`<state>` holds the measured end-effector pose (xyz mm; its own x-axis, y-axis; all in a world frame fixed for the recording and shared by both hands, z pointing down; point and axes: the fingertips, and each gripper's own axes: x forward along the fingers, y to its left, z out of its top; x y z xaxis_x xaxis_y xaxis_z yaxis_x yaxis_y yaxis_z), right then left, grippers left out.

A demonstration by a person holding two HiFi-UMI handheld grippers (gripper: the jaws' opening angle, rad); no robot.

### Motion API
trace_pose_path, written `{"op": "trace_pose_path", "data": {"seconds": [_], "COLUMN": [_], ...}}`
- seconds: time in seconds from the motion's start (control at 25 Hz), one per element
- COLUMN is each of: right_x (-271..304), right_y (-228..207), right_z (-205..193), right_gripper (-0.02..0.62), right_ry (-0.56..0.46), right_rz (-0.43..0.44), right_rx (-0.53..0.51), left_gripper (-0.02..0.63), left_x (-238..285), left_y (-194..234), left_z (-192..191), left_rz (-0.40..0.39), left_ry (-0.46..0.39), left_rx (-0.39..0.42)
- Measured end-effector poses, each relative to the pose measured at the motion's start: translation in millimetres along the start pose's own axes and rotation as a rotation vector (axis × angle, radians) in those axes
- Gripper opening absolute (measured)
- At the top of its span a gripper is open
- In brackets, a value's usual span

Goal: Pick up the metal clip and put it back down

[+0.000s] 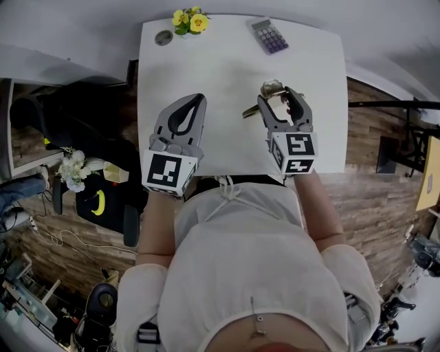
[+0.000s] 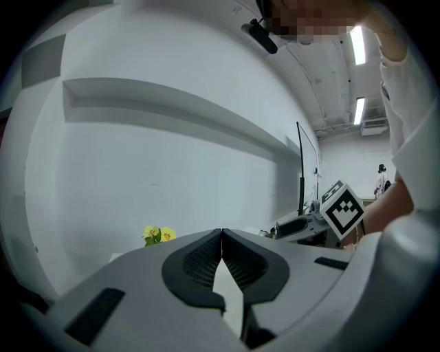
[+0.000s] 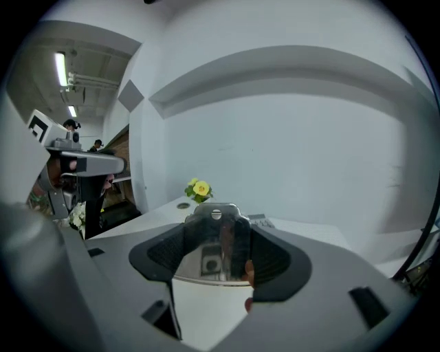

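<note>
Left hand-held gripper [image 1: 198, 97], centre-left of frame over white worktop [image 1: 227, 55]: jaws closed together, nothing between them. Right hand-held gripper [image 1: 280, 89], centre-right: jaws partly apart, clamped on the metal clip [image 1: 269, 86]. Clip-to-worktop contact not discernible.

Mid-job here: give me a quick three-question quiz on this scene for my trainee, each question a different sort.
1. True or false: the left gripper has its jaws together with nothing between them.
2. What is the right gripper shut on? A) a pen B) the metal clip C) a cup
3. Fill in: the flowers at the far edge of the table are ___ in colour.

Key: 1 true; 2 B; 3 yellow.
</note>
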<state>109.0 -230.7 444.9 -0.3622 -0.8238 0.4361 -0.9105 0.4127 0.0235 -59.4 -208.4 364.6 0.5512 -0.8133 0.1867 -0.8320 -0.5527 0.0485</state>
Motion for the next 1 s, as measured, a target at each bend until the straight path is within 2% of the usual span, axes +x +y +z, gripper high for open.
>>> {"op": "trace_pose_path", "data": {"seconds": [0.32,0.48,0.88,1.0], "right_x": [44,58,74,77], "right_y": [-4,-4,10,13], "right_z": [-78,-111,-149,-155], "right_gripper": [0.293,0.293,0.293,0.293], "right_ry": [0.219,0.308,0.403,0.422], "right_rz": [0.015,0.028,0.065,0.063], "right_rx": [0.06,0.092,0.105,0.077], "left_gripper": [0.018,0.018,0.018,0.018], "left_x": [14,21,26,26], "left_y": [2,4,6,5], "left_z": [-40,-51,-85,-96], "left_rz": [0.009,0.022,0.031,0.026], "left_ry": [0.104,0.094,0.157,0.204], "left_rx": [-0.026,-0.033,-0.086,-0.084]}}
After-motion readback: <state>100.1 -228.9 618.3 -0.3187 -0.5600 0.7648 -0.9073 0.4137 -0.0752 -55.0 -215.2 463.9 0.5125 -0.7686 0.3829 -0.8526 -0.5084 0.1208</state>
